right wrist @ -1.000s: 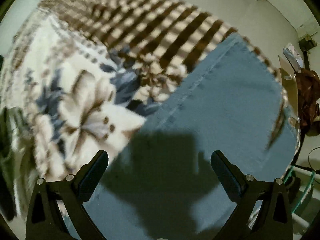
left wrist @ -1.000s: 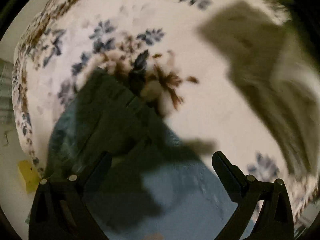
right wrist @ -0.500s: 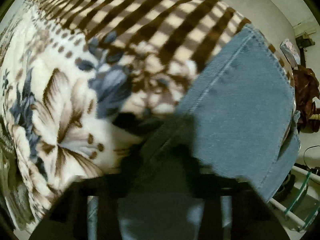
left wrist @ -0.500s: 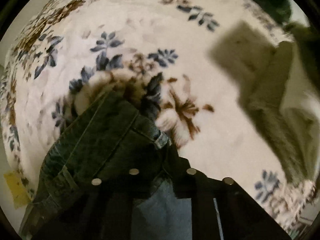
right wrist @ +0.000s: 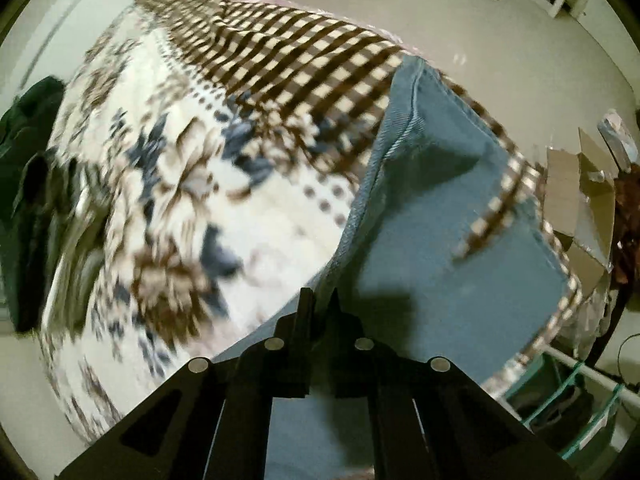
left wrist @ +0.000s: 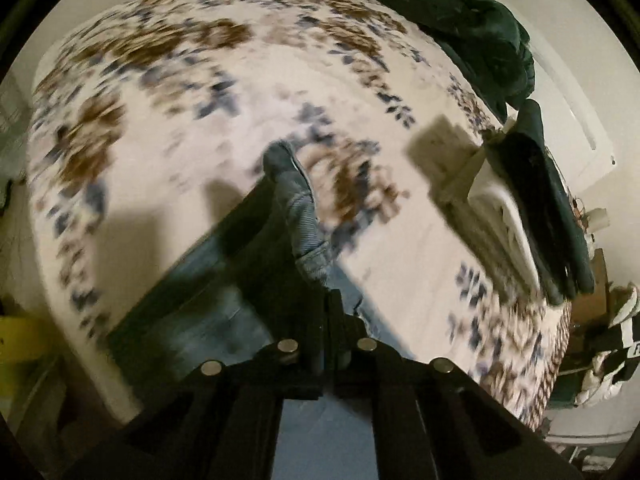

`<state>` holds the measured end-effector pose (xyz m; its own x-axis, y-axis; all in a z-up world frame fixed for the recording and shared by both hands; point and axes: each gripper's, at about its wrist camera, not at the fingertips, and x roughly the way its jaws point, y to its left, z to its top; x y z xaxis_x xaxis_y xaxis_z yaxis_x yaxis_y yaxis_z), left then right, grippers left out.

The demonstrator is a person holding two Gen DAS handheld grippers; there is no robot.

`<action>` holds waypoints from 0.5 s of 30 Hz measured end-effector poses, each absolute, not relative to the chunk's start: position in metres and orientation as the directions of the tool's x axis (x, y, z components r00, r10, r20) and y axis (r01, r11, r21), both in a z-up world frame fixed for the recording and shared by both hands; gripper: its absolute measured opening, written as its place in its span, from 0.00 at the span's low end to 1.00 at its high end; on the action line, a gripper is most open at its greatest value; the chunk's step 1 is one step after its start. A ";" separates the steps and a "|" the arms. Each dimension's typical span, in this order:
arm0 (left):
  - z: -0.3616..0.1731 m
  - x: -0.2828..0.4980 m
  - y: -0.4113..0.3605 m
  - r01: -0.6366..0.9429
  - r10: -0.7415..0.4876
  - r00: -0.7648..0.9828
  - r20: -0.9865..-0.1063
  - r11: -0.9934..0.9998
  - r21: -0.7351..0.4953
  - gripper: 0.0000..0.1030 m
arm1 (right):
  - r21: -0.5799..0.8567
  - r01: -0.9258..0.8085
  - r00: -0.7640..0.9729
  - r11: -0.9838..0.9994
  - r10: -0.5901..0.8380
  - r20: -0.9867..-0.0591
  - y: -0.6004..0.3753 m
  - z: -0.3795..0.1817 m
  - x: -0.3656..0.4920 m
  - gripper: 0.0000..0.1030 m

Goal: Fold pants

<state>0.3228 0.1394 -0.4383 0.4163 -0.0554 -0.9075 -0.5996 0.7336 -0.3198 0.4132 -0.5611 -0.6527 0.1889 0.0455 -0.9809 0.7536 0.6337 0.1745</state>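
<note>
Blue denim pants lie on a floral blanket on a bed. My left gripper is shut on the pants' waistband end and holds that edge lifted off the blanket. In the right wrist view the pants stretch toward the bed's edge over a brown checked blanket part. My right gripper is shut on the pants' side edge, which rises in a fold ahead of the fingers.
A dark green garment lies at the bed's far right. A stack of folded clothes, dark over white, sits at the right. Cardboard boxes and a rack stand on the floor beyond the bed edge.
Both grippers went from open above the pants to shut on the denim, then lifted; the held edges now rise off the blanket and both views have pulled back.
</note>
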 end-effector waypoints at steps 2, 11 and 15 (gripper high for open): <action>-0.445 0.286 0.144 -0.611 -0.049 0.392 -0.919 0.733 -0.299 0.00 | 0.174 0.736 0.190 0.654 0.047 -0.981 -0.560 -0.632 0.370 0.05; -0.534 0.189 0.174 -0.710 -0.123 0.329 -0.936 0.621 -0.332 0.01 | 0.129 0.738 0.084 0.662 0.100 -0.991 -0.562 -0.698 0.260 0.06; -0.558 0.195 0.186 -0.713 -0.172 0.407 -0.897 0.553 -0.430 0.22 | 0.210 0.765 0.112 0.609 0.195 -0.974 -0.565 -0.732 0.247 0.22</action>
<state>0.1954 0.1855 -0.5576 0.4072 -0.1721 -0.8970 -0.7135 0.5532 -0.4300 0.2467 -0.5654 -0.7315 0.1121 0.1945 -0.9745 0.7651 0.6088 0.2096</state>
